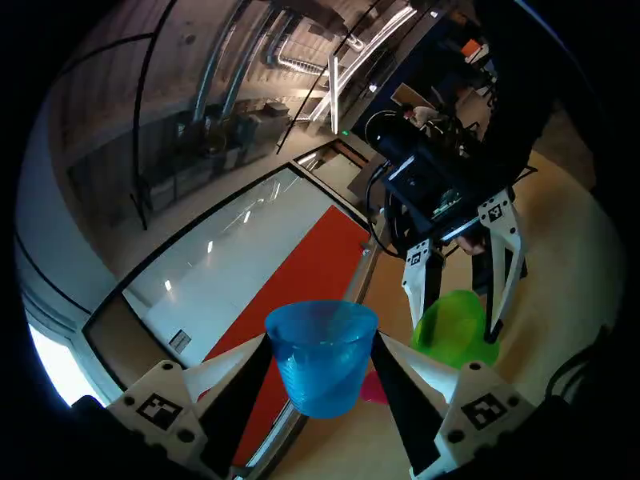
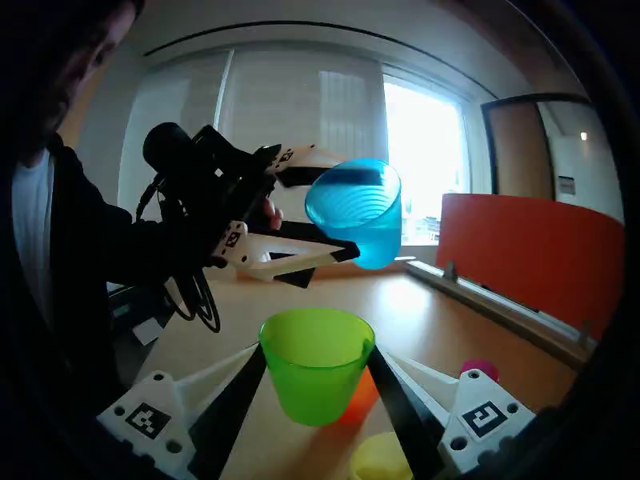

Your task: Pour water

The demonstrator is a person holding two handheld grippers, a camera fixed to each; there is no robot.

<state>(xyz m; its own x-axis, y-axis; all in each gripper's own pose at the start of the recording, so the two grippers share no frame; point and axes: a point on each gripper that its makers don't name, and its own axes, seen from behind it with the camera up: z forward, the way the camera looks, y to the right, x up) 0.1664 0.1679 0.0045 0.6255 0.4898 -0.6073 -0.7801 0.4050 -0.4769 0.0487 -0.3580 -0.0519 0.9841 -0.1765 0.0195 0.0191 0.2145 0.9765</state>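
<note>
**Two cups gripped, the blue one tipped above the green**

Both grippers are seen closed on plastic cups over a wooden table point(image 2: 432, 320). The left gripper point(image 1: 322, 340) is clamped on a blue cup point(image 1: 322, 368), one finger pressed to each side of its wall. In the right gripper view this cup is held high and far from the camera. It is tilted, so that its open mouth is turned towards the near side and its ribbed inside can be seen. A hand point(image 2: 272, 212) is wrapped around the left gripper's body.

The right gripper point(image 2: 318, 350) is shut on a green cup point(image 2: 316, 376), which is kept upright and lower than the blue one. In the left gripper view it is seen to the right of the blue cup and farther off.

Whether water is in either cup cannot be told, as the translucent walls and the glare hide any surface.

An orange object point(image 2: 364, 396), a yellow one point(image 2: 384, 458) and a pink one point(image 2: 480, 370) lie on the table near the green cup. A red partition point(image 2: 536, 248) stands along the table's far right edge.
</note>
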